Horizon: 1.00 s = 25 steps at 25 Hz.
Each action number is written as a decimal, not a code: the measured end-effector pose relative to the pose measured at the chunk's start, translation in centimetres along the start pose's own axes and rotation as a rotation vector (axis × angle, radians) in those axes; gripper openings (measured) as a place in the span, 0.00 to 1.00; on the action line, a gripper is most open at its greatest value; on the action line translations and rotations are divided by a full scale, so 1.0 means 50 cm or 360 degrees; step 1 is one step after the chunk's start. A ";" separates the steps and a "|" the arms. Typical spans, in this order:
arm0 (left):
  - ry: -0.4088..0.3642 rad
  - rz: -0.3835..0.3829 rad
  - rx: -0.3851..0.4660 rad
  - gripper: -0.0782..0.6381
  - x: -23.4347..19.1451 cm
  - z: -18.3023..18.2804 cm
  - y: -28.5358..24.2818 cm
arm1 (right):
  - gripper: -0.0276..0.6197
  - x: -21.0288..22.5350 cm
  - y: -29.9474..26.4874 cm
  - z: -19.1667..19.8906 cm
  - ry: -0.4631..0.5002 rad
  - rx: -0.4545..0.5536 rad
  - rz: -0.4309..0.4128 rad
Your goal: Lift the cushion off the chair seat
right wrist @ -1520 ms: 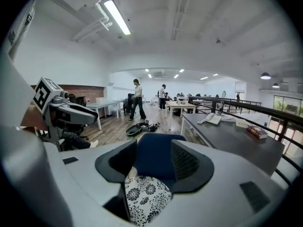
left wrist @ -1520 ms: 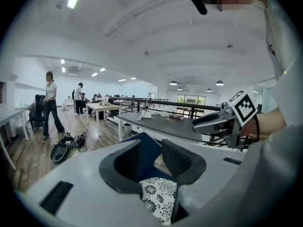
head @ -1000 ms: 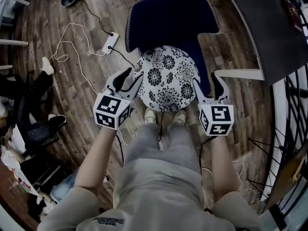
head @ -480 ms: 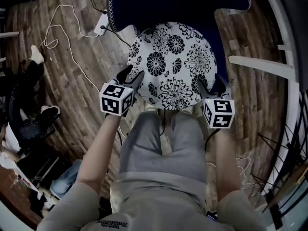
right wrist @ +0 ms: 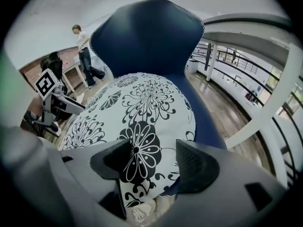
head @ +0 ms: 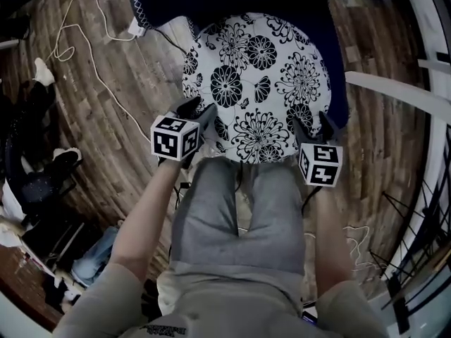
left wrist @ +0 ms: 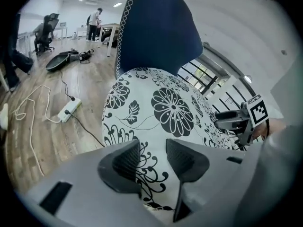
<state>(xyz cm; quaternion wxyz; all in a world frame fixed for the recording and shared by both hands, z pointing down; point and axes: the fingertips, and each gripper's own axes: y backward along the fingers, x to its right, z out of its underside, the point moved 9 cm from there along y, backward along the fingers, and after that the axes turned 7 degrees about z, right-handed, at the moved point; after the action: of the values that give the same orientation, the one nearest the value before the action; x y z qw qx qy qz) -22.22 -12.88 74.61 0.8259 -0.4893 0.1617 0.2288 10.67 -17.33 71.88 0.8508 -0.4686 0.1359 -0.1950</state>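
A round white cushion (head: 261,76) with black flowers lies on the seat of a dark blue chair (head: 340,97). My left gripper (head: 196,111) is at the cushion's near left edge, its jaws apart, with the printed cushion (left wrist: 165,108) showing in the gap and no pad pressing. My right gripper (head: 313,124) is at the near right edge. Its jaws are opening, and the cushion's rim (right wrist: 142,108) shows between them untouched. The chair back (right wrist: 151,37) rises behind the cushion. The left gripper (left wrist: 152,150) and right gripper (right wrist: 152,157) both point down at the cushion.
A white power strip (head: 134,27) with cables lies on the wooden floor left of the chair. A white beam (head: 394,90) and railing run along the right. Bags and clutter (head: 42,182) sit at far left. The person's legs (head: 239,217) stand against the seat's front.
Both grippers have come down from above the floor to the cushion's near edge, one at each side. Their jaws stand a little wider. The cushion looms larger in view.
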 end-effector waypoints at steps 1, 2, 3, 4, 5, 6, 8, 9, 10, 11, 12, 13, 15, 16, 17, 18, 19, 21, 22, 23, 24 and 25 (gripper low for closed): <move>0.0014 0.0015 0.0003 0.35 0.002 0.000 -0.005 | 0.50 -0.001 -0.003 -0.001 0.0006 -0.0004 0.0008; 0.0024 0.0037 0.0007 0.32 0.003 0.000 -0.009 | 0.50 -0.001 -0.004 -0.002 0.0004 -0.0004 0.0010; 0.0035 0.0060 0.0012 0.29 0.004 -0.001 -0.010 | 0.49 -0.001 -0.006 -0.002 -0.0001 -0.0001 0.0007; 0.0047 0.0081 0.0017 0.24 0.006 -0.001 -0.010 | 0.47 -0.003 -0.006 -0.002 -0.0003 0.0003 0.0002; 0.0061 0.0097 0.0026 0.20 0.008 -0.001 -0.010 | 0.45 -0.004 -0.007 -0.001 -0.0002 0.0007 -0.0006; 0.0073 0.0107 0.0035 0.15 0.010 0.000 -0.010 | 0.43 -0.004 -0.007 0.000 0.0002 0.0009 -0.0019; 0.0101 0.0121 0.0048 0.12 0.013 0.002 -0.007 | 0.37 -0.005 -0.006 -0.001 0.0004 0.0003 -0.0069; 0.0116 0.0130 0.0051 0.12 0.014 0.002 -0.005 | 0.29 -0.007 -0.005 -0.004 -0.0001 -0.0001 -0.0101; 0.0126 0.0135 0.0051 0.12 0.014 0.001 -0.002 | 0.21 -0.012 -0.004 -0.006 -0.0002 -0.0006 -0.0130; 0.0125 0.0131 0.0049 0.12 0.015 -0.001 0.002 | 0.15 -0.018 -0.001 -0.009 0.0007 -0.0009 -0.0149; 0.0113 0.0121 0.0046 0.12 0.017 -0.005 0.008 | 0.11 -0.024 0.003 -0.012 0.0022 -0.0008 -0.0154; 0.0097 0.0110 0.0047 0.12 0.021 -0.009 0.015 | 0.09 -0.028 0.010 -0.016 0.0032 -0.0002 -0.0148; 0.0074 0.0102 0.0069 0.12 0.033 -0.020 0.038 | 0.09 -0.030 0.031 -0.025 0.0009 0.0019 -0.0137; 0.0065 0.0102 0.0087 0.12 0.041 -0.027 0.052 | 0.08 -0.030 0.044 -0.030 -0.0017 0.0033 -0.0137; 0.0051 0.0103 0.0104 0.12 0.051 -0.035 0.067 | 0.08 -0.030 0.059 -0.038 -0.0037 0.0050 -0.0138; 0.0032 0.0101 0.0120 0.12 0.062 -0.043 0.084 | 0.08 -0.031 0.077 -0.048 -0.0046 0.0070 -0.0137; 0.0009 0.0099 0.0134 0.11 0.074 -0.052 0.102 | 0.08 -0.031 0.099 -0.060 -0.0045 0.0094 -0.0132; -0.0028 0.0102 0.0176 0.11 0.106 -0.076 0.150 | 0.08 -0.031 0.160 -0.091 -0.0037 0.0147 -0.0118; -0.0036 0.0108 0.0206 0.11 0.124 -0.091 0.181 | 0.08 -0.030 0.196 -0.111 -0.0037 0.0177 -0.0111; -0.0040 0.0115 0.0241 0.11 0.142 -0.109 0.212 | 0.08 -0.028 0.232 -0.133 -0.0040 0.0210 -0.0105; -0.0045 0.0124 0.0279 0.11 0.157 -0.127 0.240 | 0.08 -0.026 0.263 -0.153 -0.0045 0.0245 -0.0101; -0.0052 0.0132 0.0315 0.11 0.166 -0.140 0.257 | 0.08 -0.024 0.281 -0.168 -0.0049 0.0276 -0.0100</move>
<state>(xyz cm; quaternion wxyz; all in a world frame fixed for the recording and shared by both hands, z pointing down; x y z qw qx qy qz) -22.44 -11.87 57.83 0.8624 -0.3946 0.1902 0.2536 8.98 -16.21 55.57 0.8837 -0.4002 0.0905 -0.2253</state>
